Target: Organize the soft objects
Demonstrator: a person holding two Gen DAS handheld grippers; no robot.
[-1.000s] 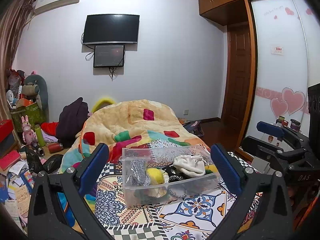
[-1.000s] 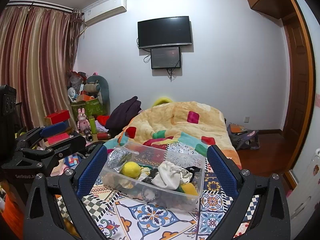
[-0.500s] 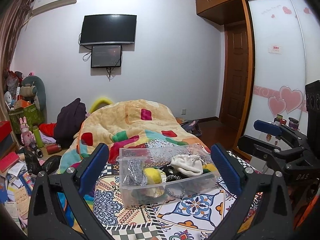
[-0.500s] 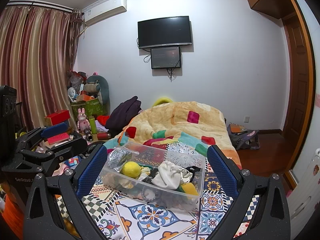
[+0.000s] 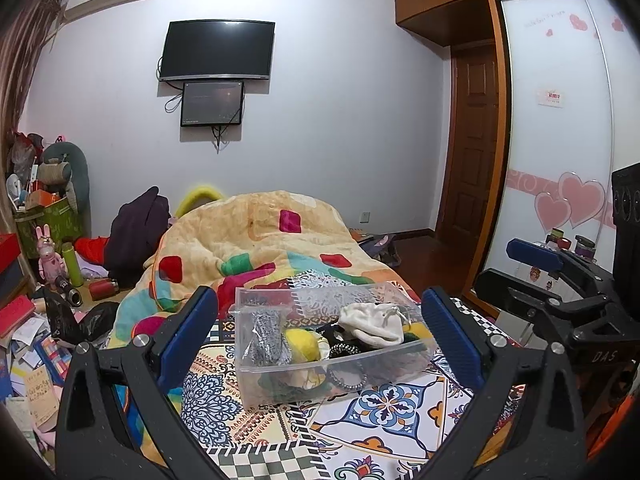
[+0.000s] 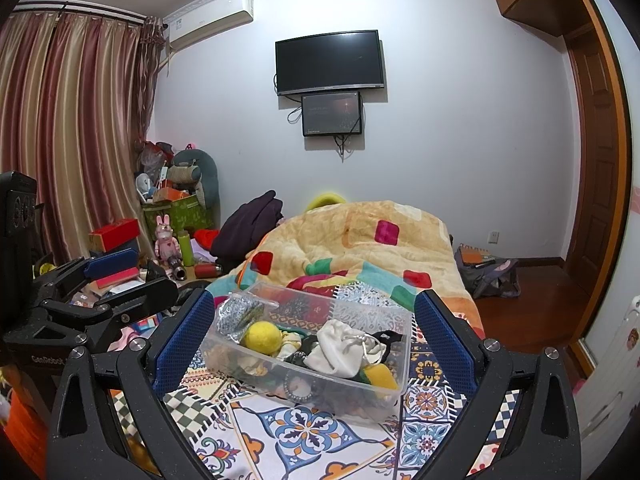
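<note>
The left hand-held gripper (image 5: 320, 324) is spread wide with nothing between its blue pads, and the right hand-held gripper (image 6: 310, 328) is just as wide and equally bare. Both hang above the near end of the bed (image 6: 304, 436), each framing the clear bin (image 6: 304, 376) that sits on the patterned cloth; in the left view the right one shows at 3 o'clock, and in the right view the left one shows at 9 o'clock. Inside the bin lie a yellow ball (image 6: 262, 334) toward its 9 o'clock side, a white pouch (image 6: 340, 350) near the middle, a silvery bag (image 6: 236, 314) against the far-left wall, and a yellow sponge (image 6: 380, 376) at about 4 o'clock, among darker bits too tangled to name. Beyond the bin, at 12 o'clock, a quilt (image 6: 360, 240) is heaped on the bed, with a TV (image 6: 330, 62) on the wall above it.
</note>
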